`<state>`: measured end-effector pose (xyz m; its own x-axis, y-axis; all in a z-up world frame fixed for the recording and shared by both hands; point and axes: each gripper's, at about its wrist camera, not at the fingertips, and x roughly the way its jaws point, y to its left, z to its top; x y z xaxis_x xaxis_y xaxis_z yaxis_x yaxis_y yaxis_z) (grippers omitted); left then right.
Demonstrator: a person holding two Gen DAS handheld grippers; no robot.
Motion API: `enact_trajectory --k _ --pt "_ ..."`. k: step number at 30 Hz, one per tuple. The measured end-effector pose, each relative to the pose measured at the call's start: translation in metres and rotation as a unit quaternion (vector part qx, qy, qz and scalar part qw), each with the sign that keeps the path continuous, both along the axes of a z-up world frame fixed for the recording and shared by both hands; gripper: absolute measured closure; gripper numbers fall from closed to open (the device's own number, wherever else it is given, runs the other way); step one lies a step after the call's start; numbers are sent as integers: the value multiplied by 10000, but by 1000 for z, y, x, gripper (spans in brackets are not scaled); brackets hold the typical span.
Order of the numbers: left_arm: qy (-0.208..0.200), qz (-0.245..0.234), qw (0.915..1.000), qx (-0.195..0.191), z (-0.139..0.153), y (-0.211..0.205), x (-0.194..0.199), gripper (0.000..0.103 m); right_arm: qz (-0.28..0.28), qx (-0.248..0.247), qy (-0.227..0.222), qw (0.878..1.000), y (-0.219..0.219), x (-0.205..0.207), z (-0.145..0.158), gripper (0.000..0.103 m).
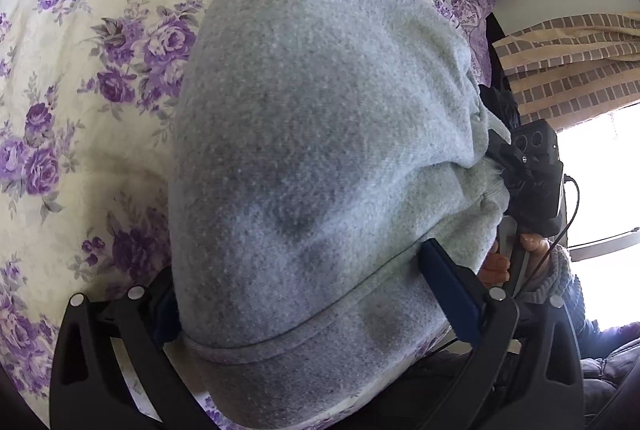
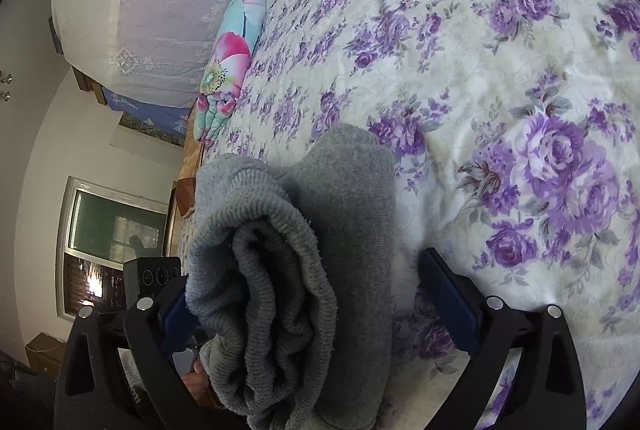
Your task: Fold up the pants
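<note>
Grey pants (image 2: 340,230) — between open right gripper (image 2: 304,294)

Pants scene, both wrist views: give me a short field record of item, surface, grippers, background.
item: grey pants, bunched in thick folds
surface: floral bedspread, purple roses on cream
left gripper: fingers either side of the pants, fabric fills the gap
right gripper: jaws wide, right pad clear of the cloth
background: bright flowered pillow at the bed's edge

left claw (image 1: 304,294): spread around grey pants (image 1: 320,133) | underneath: floral bedspread (image 1: 100,49) | right claw (image 1: 516,173): at pants' edge
</note>
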<state>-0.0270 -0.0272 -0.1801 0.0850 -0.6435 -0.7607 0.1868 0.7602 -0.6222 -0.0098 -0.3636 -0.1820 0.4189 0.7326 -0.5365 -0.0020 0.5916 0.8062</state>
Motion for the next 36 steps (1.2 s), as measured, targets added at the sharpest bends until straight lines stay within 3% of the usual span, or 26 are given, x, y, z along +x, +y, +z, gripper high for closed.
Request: enact_trajectory --k 7,12,17,21,26,31,36 --pt "-15 11 10000 43 3 -1 -1 7 175 -264 32 9995 10 1 1 4" --pt "-153 -36 9999 6 9 1 -4 23 162 -288 49 9994 13 -4 4 5" --pt "-290 -55 9996 -20 16 7 -5 38 -164 -146 -39 9998 15 -17 5 31" --pt "-401 -85 9992 -31 22 13 -5 50 -263 -374 -202 9987 18 -27 15 41" --pt "-639 -228 9976 118 31 10 -7 60 -174 -909 -552 9942 34 -32 43 49" --pt "-1007 -313 9943 142 49 11 -11 66 -116 -1277 -1090 9857 50 -41 83 51" --pt "-1608 -342 9862 -193 103 18 -12 69 -326 -1209 -1613 9789 45 -48 143 51"
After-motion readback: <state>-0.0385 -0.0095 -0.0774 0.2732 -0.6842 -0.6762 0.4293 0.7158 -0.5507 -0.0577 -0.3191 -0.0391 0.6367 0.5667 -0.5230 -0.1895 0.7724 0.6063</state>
